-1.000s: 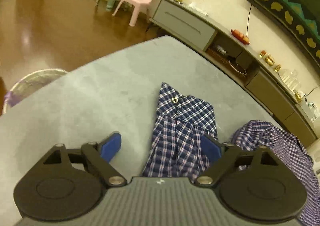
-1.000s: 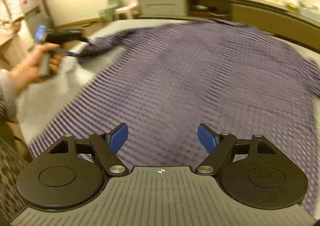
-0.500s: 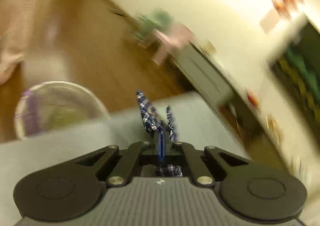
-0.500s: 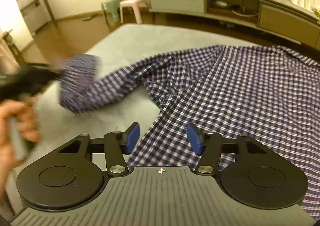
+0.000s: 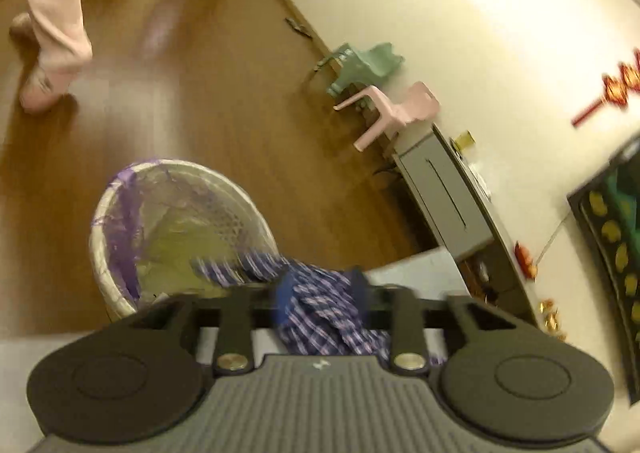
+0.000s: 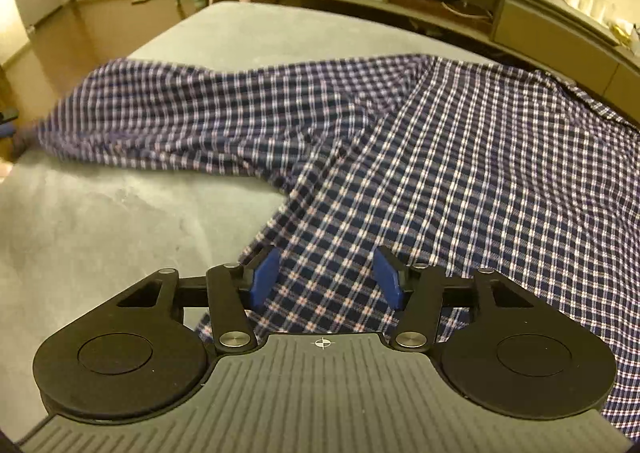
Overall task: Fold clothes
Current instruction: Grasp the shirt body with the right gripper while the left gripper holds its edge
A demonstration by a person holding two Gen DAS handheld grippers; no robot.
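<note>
Left tool [image 5: 320, 295]: jaws just reopened, bunched plaid sleeve [image 5: 324, 317] between them (we cannot judge grip); right tool [image 6: 326, 279] agape over shirt [image 6: 460, 173] on desk [image 6: 100, 233].

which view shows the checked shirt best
The right wrist view: the checked shirt lies spread over the grey table, one sleeve stretched toward the frame's left edge. The left wrist view shows only a blurred bunch of its cloth between the left tool's fingers.
</note>
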